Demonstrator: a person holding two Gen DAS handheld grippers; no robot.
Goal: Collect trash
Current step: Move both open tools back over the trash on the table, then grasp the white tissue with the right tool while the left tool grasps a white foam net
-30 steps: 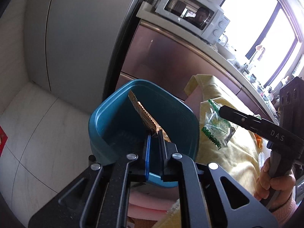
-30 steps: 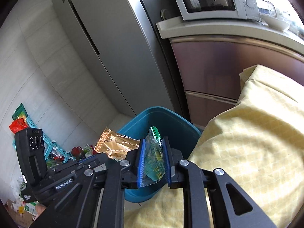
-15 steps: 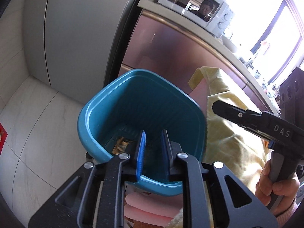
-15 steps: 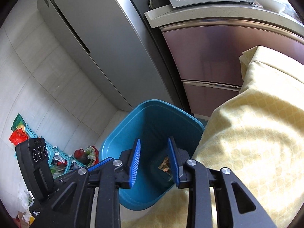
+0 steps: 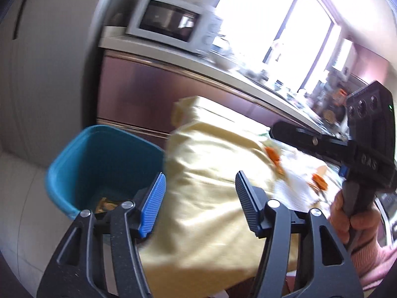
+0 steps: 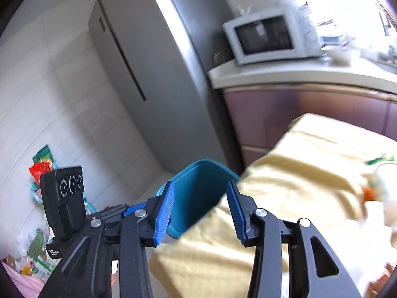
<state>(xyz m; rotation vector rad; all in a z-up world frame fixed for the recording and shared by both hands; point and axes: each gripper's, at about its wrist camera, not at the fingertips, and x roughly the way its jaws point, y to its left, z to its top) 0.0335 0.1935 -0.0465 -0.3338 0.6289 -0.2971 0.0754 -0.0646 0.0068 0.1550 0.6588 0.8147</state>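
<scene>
Both grippers empty. Left gripper and right gripper: jaws just been opening, fingers apart, nothing between. Teal bin at 9 o'clock of the yellow cloth; gold wrapper lies inside.

Risk: orange scraps at 3 o'clock sit among loose paper, so a hurried grab may scatter them.

Only the right view shows floor litter; only the left shows the bin's contents.

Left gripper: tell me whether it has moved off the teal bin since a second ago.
Yes. The left gripper has swung right of the teal bin, now over the yellow cloth; its jaws have just been opening, nothing between them.
</scene>
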